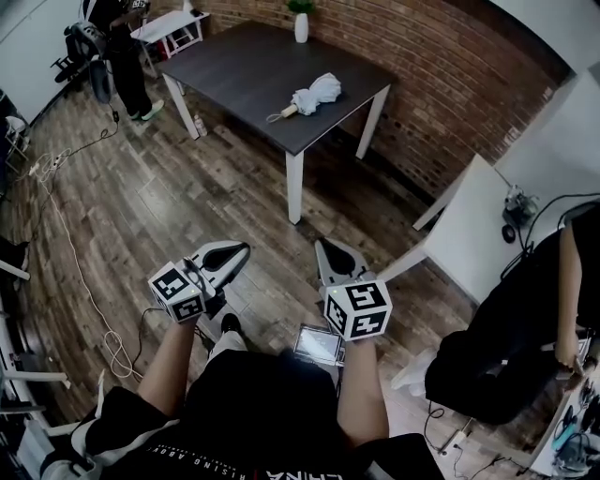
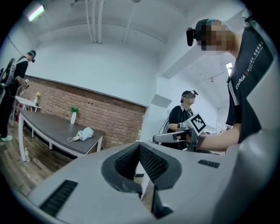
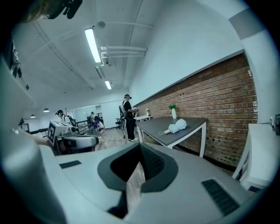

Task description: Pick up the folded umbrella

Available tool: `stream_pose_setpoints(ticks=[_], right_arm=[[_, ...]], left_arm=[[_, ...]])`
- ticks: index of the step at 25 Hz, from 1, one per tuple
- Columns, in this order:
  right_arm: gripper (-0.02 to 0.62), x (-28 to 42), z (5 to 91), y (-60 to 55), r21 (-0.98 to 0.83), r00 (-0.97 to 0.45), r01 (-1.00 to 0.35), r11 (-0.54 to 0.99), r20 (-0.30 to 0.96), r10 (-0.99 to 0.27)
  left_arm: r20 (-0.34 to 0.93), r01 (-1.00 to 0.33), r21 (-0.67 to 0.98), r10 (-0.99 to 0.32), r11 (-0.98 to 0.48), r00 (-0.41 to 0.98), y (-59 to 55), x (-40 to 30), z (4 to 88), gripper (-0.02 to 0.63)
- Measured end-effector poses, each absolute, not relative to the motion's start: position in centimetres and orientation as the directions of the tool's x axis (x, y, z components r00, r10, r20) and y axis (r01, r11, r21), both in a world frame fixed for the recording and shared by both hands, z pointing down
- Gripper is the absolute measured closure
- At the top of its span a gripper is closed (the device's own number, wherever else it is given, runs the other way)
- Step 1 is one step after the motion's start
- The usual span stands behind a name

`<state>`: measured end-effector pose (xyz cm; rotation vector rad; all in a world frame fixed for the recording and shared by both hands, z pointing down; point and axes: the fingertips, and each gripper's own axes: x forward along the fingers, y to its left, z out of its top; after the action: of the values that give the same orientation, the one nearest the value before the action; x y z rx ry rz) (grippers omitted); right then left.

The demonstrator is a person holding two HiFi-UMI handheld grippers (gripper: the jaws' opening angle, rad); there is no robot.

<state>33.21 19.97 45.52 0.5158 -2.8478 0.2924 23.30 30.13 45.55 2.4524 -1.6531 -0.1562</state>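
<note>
Well ahead of fingers, folded umbrella (image 1: 314, 95) lies on dark surface (image 1: 246, 66); left gripper (image 1: 240, 248), right gripper (image 1: 322, 247): fingers fully closed, empty.

Table (image 1: 234, 70): dark grey top, white-legged, at the far side beside the brick wall (image 1: 450, 94).
Right part of top: white folded umbrella (image 1: 314, 94), lying flat, handle toward the near left.
Far edge: white vase (image 1: 301, 26) with green plant, upright, apart from the umbrella.

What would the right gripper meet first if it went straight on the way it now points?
Probably the wooden floor short of the dark table: the right gripper points slightly downward, with nothing between. Depth is unclear; the table's white leg could come first.
</note>
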Motion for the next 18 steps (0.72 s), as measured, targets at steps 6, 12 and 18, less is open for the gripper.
stream_pose_setpoints(ticks=[6,12,18], right_arm=[[0.586,33.0,45.2,20.3,-0.158,-0.914,-0.361,0.919,0.255,-0.315],[0.587,33.0,45.3,20.9,-0.161,-0.920,-0.343,0.926,0.257,-0.296],[0.586,33.0,45.4,21.1,-0.155,-0.923,-0.327,0.932,0.266,-0.279]], left_arm=[[0.014,-0.913,0.207,-0.932,-0.352,0.363,30.7,23.1,45.4,0.603],[0.016,-0.913,0.210,-0.933,-0.349,0.361,31.0,23.5,45.3,0.603],[0.025,-0.914,0.203,-0.931,-0.351,0.364,31.2,23.7,45.8,0.603]])
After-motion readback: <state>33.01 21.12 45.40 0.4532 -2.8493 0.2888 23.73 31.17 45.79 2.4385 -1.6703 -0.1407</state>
